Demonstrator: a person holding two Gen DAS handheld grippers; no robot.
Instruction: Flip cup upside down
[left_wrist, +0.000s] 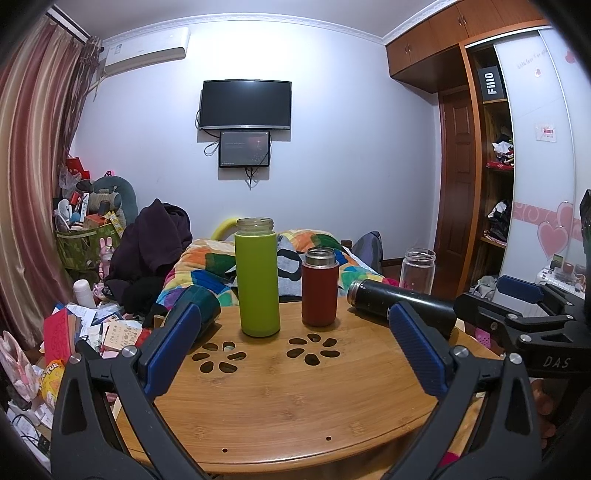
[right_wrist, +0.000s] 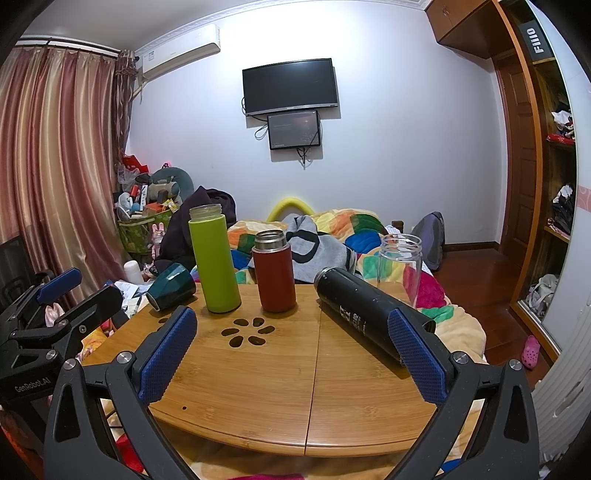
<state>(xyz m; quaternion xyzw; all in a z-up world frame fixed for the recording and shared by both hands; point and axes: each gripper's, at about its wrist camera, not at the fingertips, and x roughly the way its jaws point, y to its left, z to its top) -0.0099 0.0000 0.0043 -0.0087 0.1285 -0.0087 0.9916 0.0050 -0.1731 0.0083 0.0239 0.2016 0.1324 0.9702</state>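
On the bamboo table (right_wrist: 280, 384), a dark green cup (right_wrist: 171, 286) is seen tipped on its side at far left, beside upright bottles; the left gripper (left_wrist: 295, 347) and right gripper (right_wrist: 291, 350) are held wide apart and empty, apparently readied for an approach.

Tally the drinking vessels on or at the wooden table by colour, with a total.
Green: 1, tall bottle, upright
Red: 1, short flask, upright
Black: 1, flask, lying on its side
Dark teal: 1, cup, lying on its side
Clear: 1, bottle, upright
Total: 5
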